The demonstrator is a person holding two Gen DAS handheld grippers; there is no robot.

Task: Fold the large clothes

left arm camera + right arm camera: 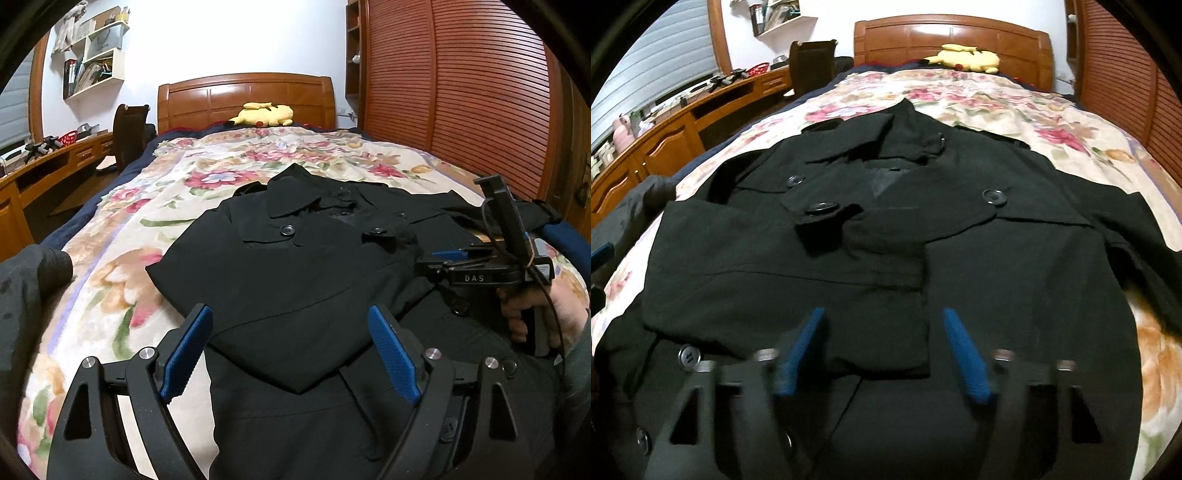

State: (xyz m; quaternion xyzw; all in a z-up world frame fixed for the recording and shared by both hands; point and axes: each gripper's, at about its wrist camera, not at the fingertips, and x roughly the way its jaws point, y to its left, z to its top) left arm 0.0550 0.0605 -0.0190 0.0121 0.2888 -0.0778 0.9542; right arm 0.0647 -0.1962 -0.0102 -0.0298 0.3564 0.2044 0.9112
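Note:
A black double-breasted coat [295, 266] [997, 277] lies front up on the floral bedspread [122, 236], collar toward the headboard. One sleeve [783, 280] is folded across the chest, its cuff near the middle. My left gripper [290, 312] stands open just above the coat's lower left part, with the folded sleeve's corner between its blue pads [188, 350] and not pinched. My right gripper [882, 314] hovers open over the cuff end of that sleeve, jaws apart and blurred. In the left wrist view the right gripper [436, 260] appears side-on in a hand at the coat's right edge.
A yellow plush toy [264, 114] rests by the wooden headboard [245, 96]. A wooden desk [665, 133] and a dark chair [129, 133] stand left of the bed. A louvred wooden wardrobe [480, 92] lines the right side. A dark sleeve [29, 273] is at the left.

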